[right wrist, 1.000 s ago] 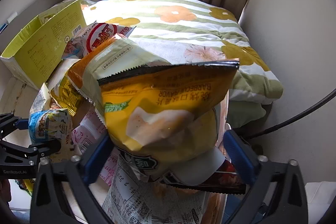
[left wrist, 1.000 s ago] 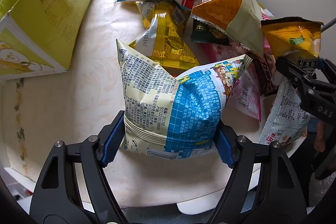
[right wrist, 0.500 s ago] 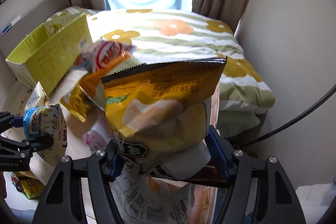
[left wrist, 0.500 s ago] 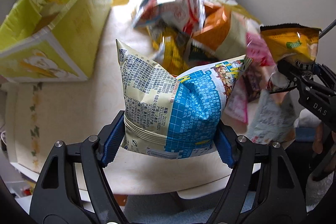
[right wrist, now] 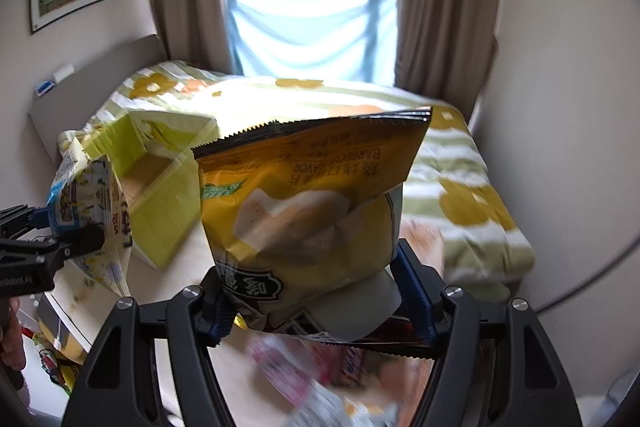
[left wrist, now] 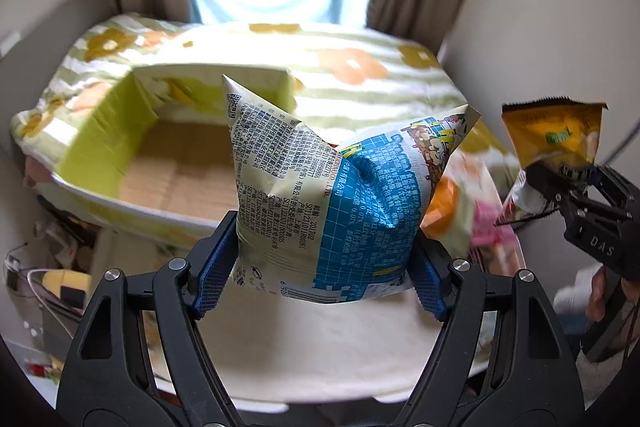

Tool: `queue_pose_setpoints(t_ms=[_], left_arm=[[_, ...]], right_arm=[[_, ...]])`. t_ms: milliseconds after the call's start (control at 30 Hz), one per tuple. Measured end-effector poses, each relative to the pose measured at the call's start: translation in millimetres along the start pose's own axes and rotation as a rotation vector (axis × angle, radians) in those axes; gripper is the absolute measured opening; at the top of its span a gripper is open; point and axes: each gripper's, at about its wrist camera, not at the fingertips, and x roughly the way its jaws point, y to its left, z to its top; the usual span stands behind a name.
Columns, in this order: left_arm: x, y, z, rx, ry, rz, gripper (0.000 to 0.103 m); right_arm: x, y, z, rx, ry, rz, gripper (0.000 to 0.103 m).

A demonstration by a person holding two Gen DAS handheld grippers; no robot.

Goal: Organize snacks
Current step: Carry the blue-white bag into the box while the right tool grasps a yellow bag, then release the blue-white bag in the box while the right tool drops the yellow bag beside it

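The left gripper [left wrist: 320,263] has its jaws clamped on the lower part of a puffy blue-and-cream snack bag [left wrist: 320,203], held up above the pale desk [left wrist: 320,347], with the open yellow-green cardboard box [left wrist: 100,139] behind it to the left. The right gripper [right wrist: 320,301] has its jaws clamped on a yellow barbecue chip bag [right wrist: 304,203], also raised off the desk. Below it, blurred, more snack packets [right wrist: 288,371] lie on the desk, and a flowered bed [right wrist: 460,187] stands beyond.
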Motion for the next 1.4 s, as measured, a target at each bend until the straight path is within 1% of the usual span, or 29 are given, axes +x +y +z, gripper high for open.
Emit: queue_pose_setpoints(t_ms=[133,233,367,433,567,667,767,867,1000,1033,1067,1100,1133,1200,1300,1400], left_arm=[[-6.7,48.4,33.8,-0.044,-0.04,0.028,0.075],[-0.1,87.8,59.3,-0.073,-0.039,0.048,0.075],[12.4,142.7,85.6,-0.087,-0.027,0.078,0.075],[22.7,167.1,95.5,-0.086,-0.005,0.086,0.075],[52.6,212.6,111.2,-0.088,0.054,0.08,0.075],[76.3,235.6,118.3,-0.072,0.097,0.068,0.075],[103.1,250.3,119.8,-0.05,0.148,0.055,0.075],[128.3,255.7,117.7,-0.017,0.196,0.043,0.076],[154.8,257.1,114.1,0.029,0.249,0.022,0.077],[159.3,257.1,114.1,0.037,0.253,0.022,0.08],[162.7,257.0,113.9,0.047,0.254,0.023,0.081],[165.1,255.4,113.9,0.063,0.254,0.023,0.085],[166.2,254.0,113.8,0.079,0.248,0.023,0.092],[164.4,250.6,112.6,0.103,0.23,0.039,0.103],[156.7,249.2,108.6,0.124,0.224,0.056,0.102],[144.8,254.7,102.8,0.117,0.217,0.07,0.102]], right_arm=[[13.5,37.5,40.4,-0.031,-0.029,0.039,0.065],[25.7,65.3,63.5,-0.041,-0.045,0.074,0.065],[56.8,108.2,90.9,-0.025,-0.036,0.121,0.065],[75.0,129.8,99.3,-0.015,-0.016,0.137,0.065],[113.1,171.3,108.4,0.022,0.049,0.161,0.065],[141.5,199.2,115.9,0.052,0.096,0.181,0.065],[157.3,220.6,119.6,0.069,0.133,0.174,0.065],[173.1,235.6,120.2,0.093,0.172,0.152,0.065],[183.9,243.3,118.9,0.141,0.211,0.111,0.065],[186.2,243.5,119.5,0.152,0.22,0.106,0.065],[188.9,243.1,119.1,0.162,0.231,0.1,0.065],[190.6,242.2,119.0,0.168,0.239,0.095,0.065],[191.3,240.0,117.6,0.171,0.245,0.09,0.065],[191.0,235.1,114.3,0.18,0.256,0.084,0.065],[191.2,230.1,111.6,0.199,0.275,0.086,0.065],[195.0,232.0,110.4,0.199,0.287,0.083,0.066]])
